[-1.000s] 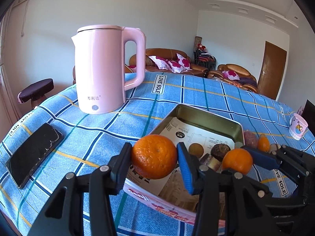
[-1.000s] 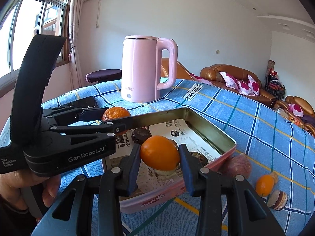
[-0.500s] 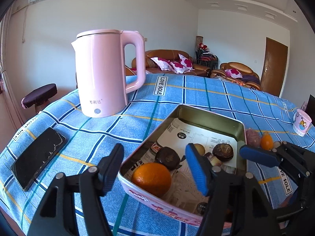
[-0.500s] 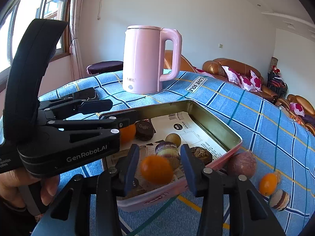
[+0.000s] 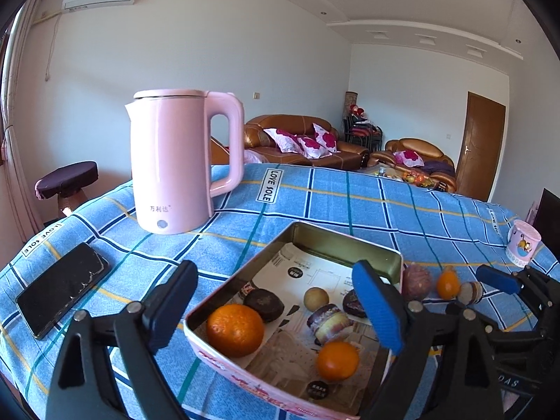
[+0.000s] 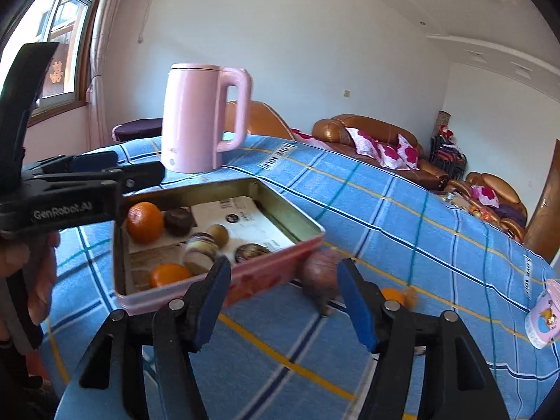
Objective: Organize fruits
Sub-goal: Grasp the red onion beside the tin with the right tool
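Observation:
A pink tin tray (image 5: 344,246) (image 6: 287,215) lies on the blue checked table. In it lie two oranges (image 5: 235,329) (image 5: 337,360), also in the right wrist view (image 6: 145,222) (image 6: 170,274), with dark round fruits and a small tan one (image 5: 315,298). A purple fruit (image 5: 415,280) (image 6: 320,270), a small orange fruit (image 5: 448,282) (image 6: 393,295) and a striped piece (image 5: 470,292) lie on the cloth right of the tray. My left gripper (image 5: 276,309) is open and empty above the tray's near end. My right gripper (image 6: 281,302) is open and empty, by the tray's right side near the purple fruit.
A pink kettle (image 5: 175,161) (image 6: 201,119) stands behind the tray. A black phone (image 5: 61,288) lies at the left. A pink cup (image 5: 523,248) (image 6: 546,318) stands at the far right edge. Sofas and a door are beyond the table.
Both grippers opened and let their oranges fall into the tray. Both then rose and drew back; the right one swung right toward the loose fruit on the cloth.

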